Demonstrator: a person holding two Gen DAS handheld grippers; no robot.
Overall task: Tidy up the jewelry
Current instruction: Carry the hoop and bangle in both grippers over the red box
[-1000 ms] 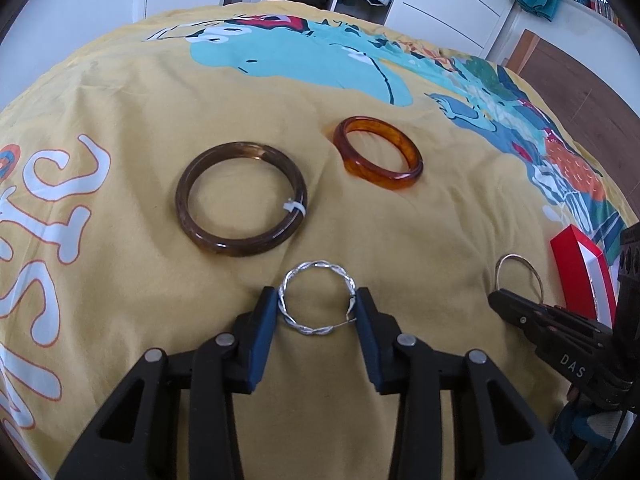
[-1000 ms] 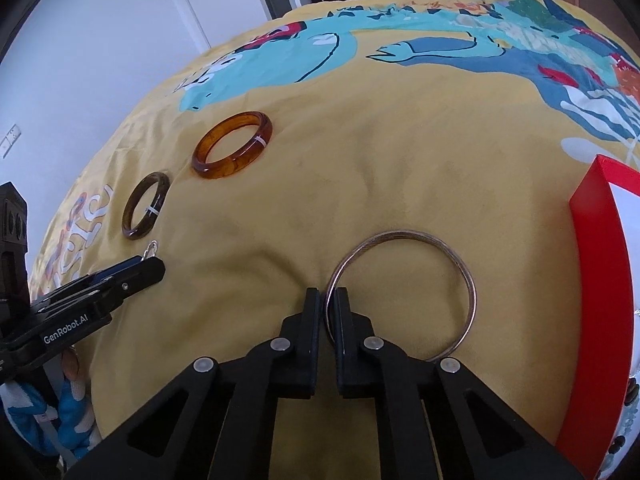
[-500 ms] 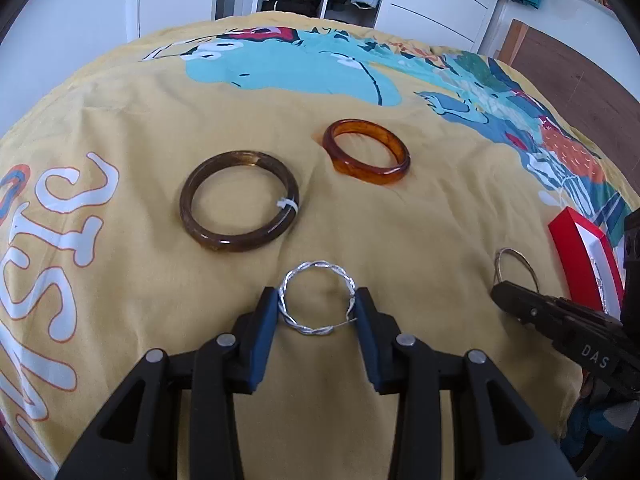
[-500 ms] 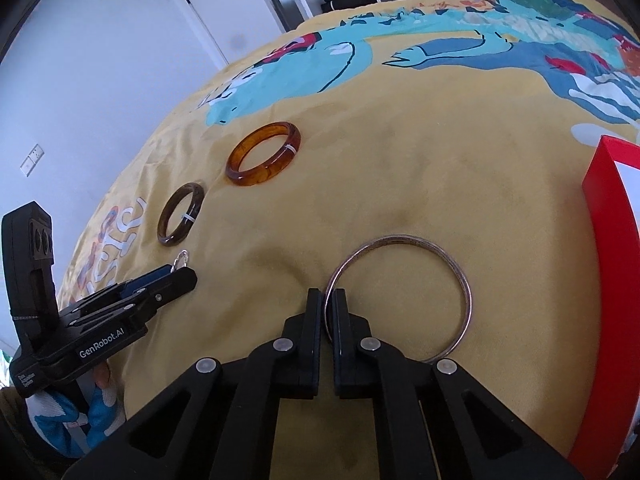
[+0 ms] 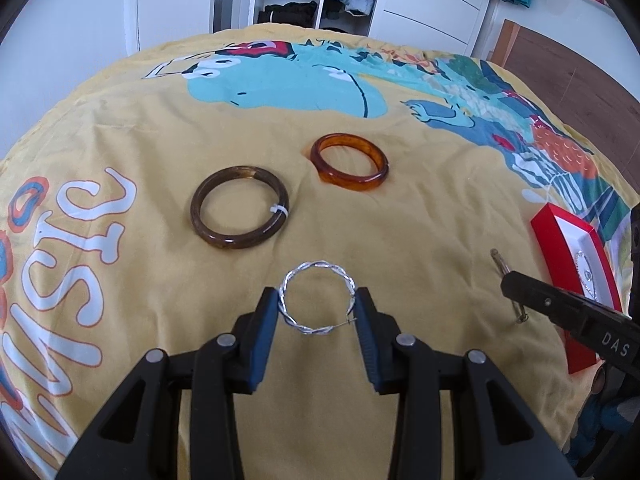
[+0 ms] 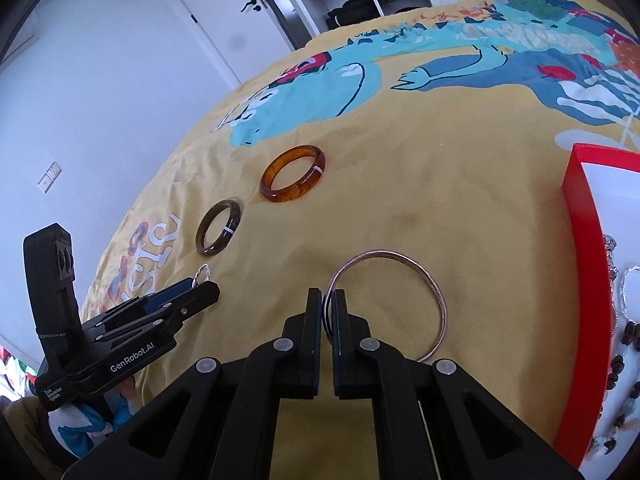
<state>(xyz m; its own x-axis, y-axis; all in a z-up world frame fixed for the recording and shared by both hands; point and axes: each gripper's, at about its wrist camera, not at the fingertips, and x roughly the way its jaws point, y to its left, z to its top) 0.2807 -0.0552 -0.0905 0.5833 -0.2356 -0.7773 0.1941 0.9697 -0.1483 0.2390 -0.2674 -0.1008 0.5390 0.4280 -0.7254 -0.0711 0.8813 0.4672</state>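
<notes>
Yellow bedspread (image 5: 420, 216); red box (image 6: 576, 216) cut off, its contents half seen.

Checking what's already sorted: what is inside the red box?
Inside the red box, on its white lining, lie a silvery chain piece and dark beads. The frame edge cuts off the rest of the interior.

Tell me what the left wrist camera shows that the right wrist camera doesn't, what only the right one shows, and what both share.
Only the left wrist view shows the twisted silver bangle whole, gripped across its width by the left gripper.

Only the right wrist view shows the thin metal bangle as a full ring, its rim pinched by the right gripper, plus beads in the red box.

Both show the amber bangle, the dark brown bangle and the yellow printed bedspread.
</notes>
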